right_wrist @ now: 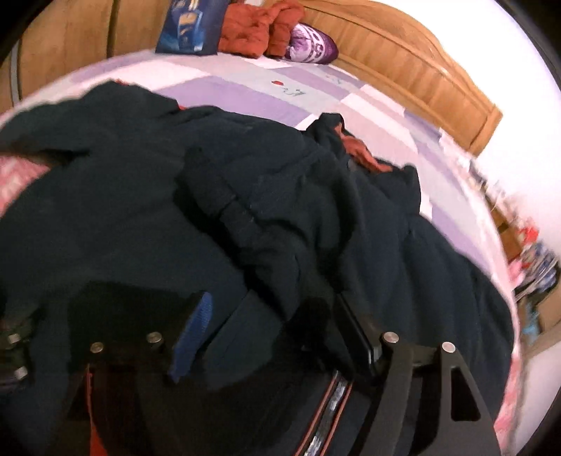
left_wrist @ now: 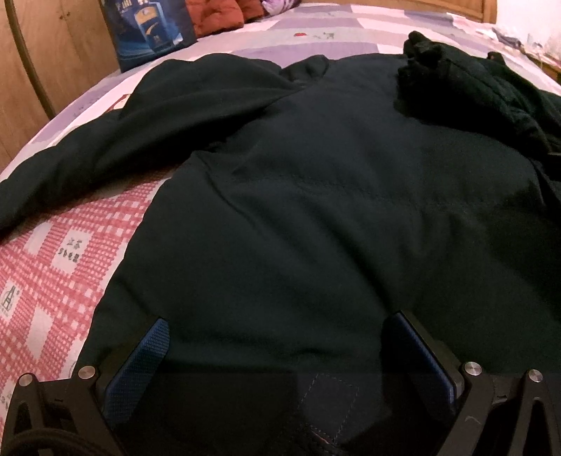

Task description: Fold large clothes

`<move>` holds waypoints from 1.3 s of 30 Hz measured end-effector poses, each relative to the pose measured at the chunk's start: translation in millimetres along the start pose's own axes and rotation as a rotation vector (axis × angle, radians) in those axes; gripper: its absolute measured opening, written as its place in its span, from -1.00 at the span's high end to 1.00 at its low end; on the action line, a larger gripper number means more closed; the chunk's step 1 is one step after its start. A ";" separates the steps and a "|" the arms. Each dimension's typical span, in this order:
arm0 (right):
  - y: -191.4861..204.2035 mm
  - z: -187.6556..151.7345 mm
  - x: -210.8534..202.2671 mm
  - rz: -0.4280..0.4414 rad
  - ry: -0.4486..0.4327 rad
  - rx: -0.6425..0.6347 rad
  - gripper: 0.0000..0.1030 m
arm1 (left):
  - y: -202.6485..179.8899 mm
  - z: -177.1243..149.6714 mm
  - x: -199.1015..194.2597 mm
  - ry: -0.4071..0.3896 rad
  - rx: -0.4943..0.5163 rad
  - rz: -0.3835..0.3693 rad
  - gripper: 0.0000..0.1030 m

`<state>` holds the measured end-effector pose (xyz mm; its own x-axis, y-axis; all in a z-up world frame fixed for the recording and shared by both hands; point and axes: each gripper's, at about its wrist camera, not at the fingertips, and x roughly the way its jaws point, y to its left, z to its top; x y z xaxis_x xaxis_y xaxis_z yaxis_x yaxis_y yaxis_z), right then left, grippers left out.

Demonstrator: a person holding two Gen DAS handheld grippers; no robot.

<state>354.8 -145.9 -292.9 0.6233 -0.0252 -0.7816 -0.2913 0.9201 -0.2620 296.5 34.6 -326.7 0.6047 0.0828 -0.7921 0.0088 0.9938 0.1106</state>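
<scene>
A large dark green-black jacket lies spread on the bed, one sleeve stretched to the left, the collar end bunched at the far right. My left gripper is open, its blue-padded fingers wide apart and resting over the jacket's near hem. In the right wrist view the same jacket is rumpled, with a sleeve or strap folded across it. My right gripper has its fingers around a fold of jacket cloth; the cloth hides whether the jaws press on it.
The bed has a pink checked sheet near me and a lilac patchwork quilt beyond. A blue bag, orange clothing and a purple bag lie at the wooden headboard. A wooden panel stands left.
</scene>
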 end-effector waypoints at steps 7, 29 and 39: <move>-56.3 6.6 -21.2 -0.147 -0.084 0.169 -0.46 | -3.6 -2.1 0.1 -0.009 0.016 0.023 -1.00; -119.5 -22.9 -34.6 -0.349 -0.147 0.230 -0.46 | -8.3 -3.3 -0.6 -0.011 0.037 0.048 -1.00; -234.1 -82.0 -2.2 -0.448 0.085 0.413 -0.46 | -11.4 12.5 -8.5 0.021 0.033 0.041 -1.00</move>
<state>362.0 -393.2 -276.2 0.5555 -0.4595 -0.6930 0.3012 0.8880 -0.3474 301.2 21.7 -313.8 0.5885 0.1257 -0.7986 0.0106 0.9865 0.1631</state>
